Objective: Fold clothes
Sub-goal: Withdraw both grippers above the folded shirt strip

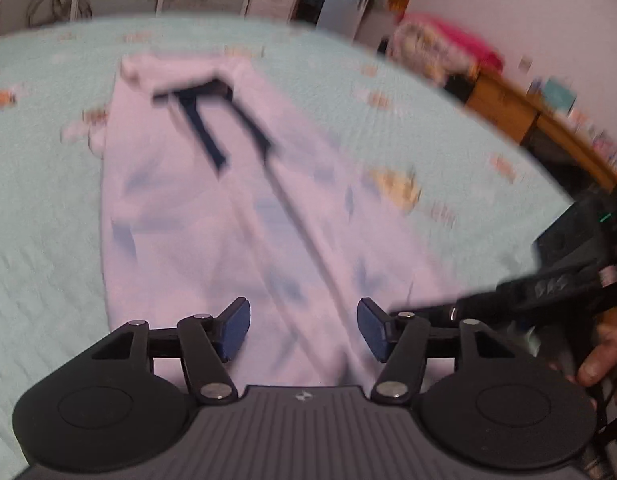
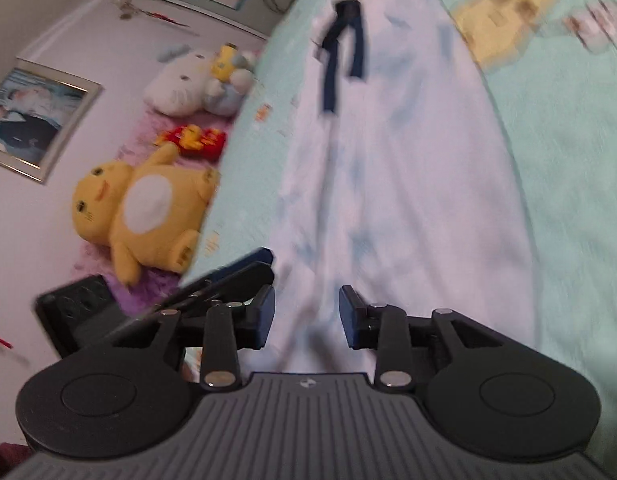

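We are in a home bedroom: a bed [image 1: 48,208] under a mint patterned cover fills the left-wrist view. At nine o'clock in the right-wrist view we see a yellow plush toy [image 2: 140,216], with a framed photo [image 2: 32,116] on the wall at ten.

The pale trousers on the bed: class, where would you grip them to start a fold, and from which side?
Grip the near leg hems of the pale trousers, coming from the near edge. They lie flat and lengthwise, with the dark drawstring waist farthest away, and the left hand-held gripper and right hand-held gripper are open over that end.

yellow plush toy [image 2: 144,216] | white plush [image 2: 180,84] | framed picture [image 2: 32,120] | mint bedspread [image 1: 48,200]
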`<control>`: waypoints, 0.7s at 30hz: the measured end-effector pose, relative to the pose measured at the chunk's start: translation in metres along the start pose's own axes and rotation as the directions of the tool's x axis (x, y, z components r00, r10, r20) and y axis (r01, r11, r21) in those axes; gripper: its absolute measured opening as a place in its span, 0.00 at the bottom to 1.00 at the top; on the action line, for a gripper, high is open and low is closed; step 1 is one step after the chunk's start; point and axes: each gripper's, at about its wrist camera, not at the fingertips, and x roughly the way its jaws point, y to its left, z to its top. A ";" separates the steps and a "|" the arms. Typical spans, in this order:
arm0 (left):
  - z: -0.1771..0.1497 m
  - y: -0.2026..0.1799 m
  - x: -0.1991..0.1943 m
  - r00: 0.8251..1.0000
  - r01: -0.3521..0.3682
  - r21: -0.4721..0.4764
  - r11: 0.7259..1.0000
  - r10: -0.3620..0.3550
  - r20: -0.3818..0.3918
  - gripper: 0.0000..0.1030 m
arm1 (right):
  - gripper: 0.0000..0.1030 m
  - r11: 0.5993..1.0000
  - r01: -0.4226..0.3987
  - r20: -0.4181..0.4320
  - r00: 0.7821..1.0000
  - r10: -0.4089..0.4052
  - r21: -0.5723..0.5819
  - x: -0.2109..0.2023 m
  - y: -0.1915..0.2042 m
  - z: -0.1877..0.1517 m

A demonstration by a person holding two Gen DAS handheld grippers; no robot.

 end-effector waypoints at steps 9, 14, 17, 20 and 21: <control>0.000 0.009 -0.028 0.999 0.006 -0.170 0.985 0.001 0.040 0.63 | 0.22 0.990 0.138 0.047 0.989 -0.137 -0.022 -0.002 0.008 -0.021; -0.020 0.034 -0.074 0.993 0.023 -0.343 0.939 0.018 0.114 0.64 | 0.42 0.986 0.164 0.095 0.982 -0.161 -0.027 -0.033 0.018 -0.023; -0.038 0.054 -0.095 0.988 0.030 -0.426 0.904 0.039 0.153 0.64 | 0.42 0.984 0.176 0.126 0.977 -0.171 -0.029 -0.054 0.024 -0.024; -0.054 0.075 -0.108 0.983 0.017 -0.494 0.870 0.077 0.169 0.64 | 0.45 0.982 0.189 0.156 0.971 -0.182 -0.031 -0.074 0.030 -0.025; -0.059 0.082 -0.109 0.983 0.021 -0.521 0.853 0.078 0.167 0.64 | 0.48 0.981 0.193 0.166 0.969 -0.185 -0.031 -0.081 0.032 -0.026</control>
